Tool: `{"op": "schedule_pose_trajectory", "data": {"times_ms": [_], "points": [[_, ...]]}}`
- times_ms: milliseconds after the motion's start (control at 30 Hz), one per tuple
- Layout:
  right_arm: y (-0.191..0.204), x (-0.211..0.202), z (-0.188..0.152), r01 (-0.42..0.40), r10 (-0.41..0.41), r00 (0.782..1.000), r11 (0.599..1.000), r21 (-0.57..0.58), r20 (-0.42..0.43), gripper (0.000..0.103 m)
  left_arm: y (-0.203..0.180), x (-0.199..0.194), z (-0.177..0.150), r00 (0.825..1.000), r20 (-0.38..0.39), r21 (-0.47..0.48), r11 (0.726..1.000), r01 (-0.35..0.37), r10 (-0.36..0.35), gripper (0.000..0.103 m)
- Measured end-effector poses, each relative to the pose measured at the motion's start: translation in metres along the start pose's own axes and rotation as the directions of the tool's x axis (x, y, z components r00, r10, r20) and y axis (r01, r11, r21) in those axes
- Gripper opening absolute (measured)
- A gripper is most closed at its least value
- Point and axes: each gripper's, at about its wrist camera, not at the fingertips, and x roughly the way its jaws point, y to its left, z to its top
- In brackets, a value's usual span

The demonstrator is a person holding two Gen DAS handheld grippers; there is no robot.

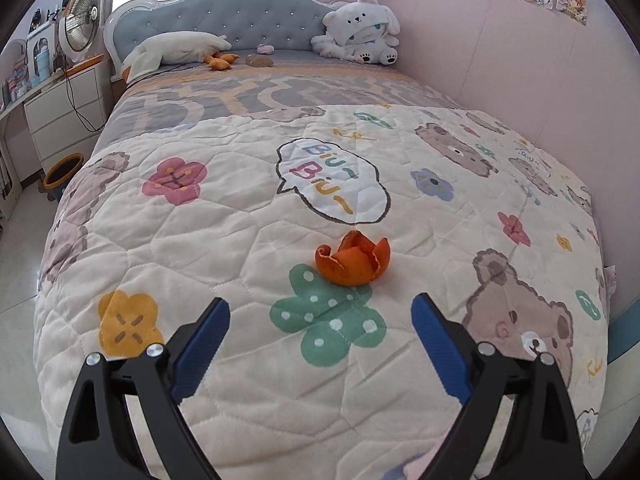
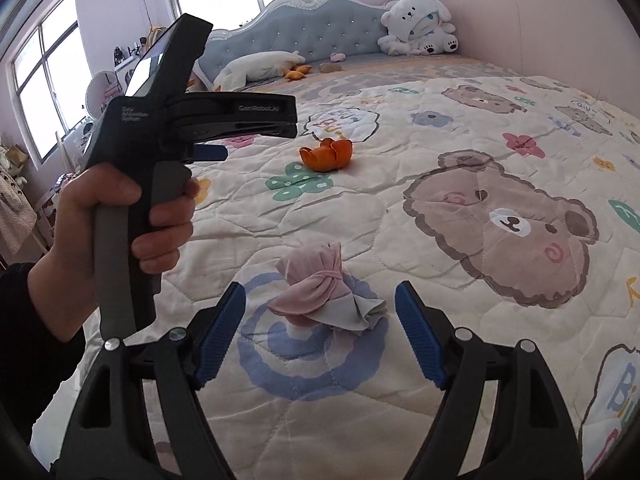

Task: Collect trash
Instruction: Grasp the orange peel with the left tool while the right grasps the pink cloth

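An orange peel (image 1: 354,260) lies on the quilted bed cover, just beyond my left gripper (image 1: 320,312), which is open and empty above the cover. The peel also shows in the right wrist view (image 2: 327,154). A knotted pink and grey sock bundle (image 2: 326,294) lies on the cover right in front of my right gripper (image 2: 320,300), which is open and empty. The left gripper's body (image 2: 180,120), held by a hand, shows at the left of the right wrist view.
The bed (image 1: 280,160) fills the view, with a white plush bear (image 1: 360,32) and a pillow (image 1: 176,50) by the headboard. A pink wall (image 1: 520,60) runs along the right. A bin (image 1: 64,170) and a white dresser (image 1: 64,112) stand left of the bed.
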Motion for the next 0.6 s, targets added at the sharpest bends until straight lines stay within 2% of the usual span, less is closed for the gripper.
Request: {"op": "schedule_pose_trajectory", "data": {"times_ms": [167,333,500,567,600], "points": [[0.002,0.017,0.001,0.036,-0.036,0.999,0.999,-0.012,0.007,0.074,-0.006,0.038,0.014,1.000,-0.023,0.001,1.000,-0.002,0.002,0.089],[0.004,0.038,-0.006,0.052,-0.053,0.998,0.998,-0.038,-0.027,0.073,-0.009,0.073,0.021,0.999,-0.053,-0.026,1.000,0.014,-0.015,0.089],[-0.003,0.048,-0.007,0.052,-0.052,0.998,0.998,-0.019,-0.041,0.067,-0.013,0.091,0.014,0.997,-0.054,-0.031,0.998,0.057,-0.058,0.088],[-0.002,0.051,-0.006,0.053,-0.053,0.998,0.998,-0.017,-0.043,0.065,-0.014,0.095,0.012,0.997,-0.046,-0.027,0.997,0.066,-0.067,0.085],[-0.002,0.052,-0.006,0.052,-0.053,0.998,0.998,-0.018,-0.044,0.059,-0.013,0.096,0.011,0.996,-0.042,-0.027,0.997,0.078,-0.079,0.081]]}}
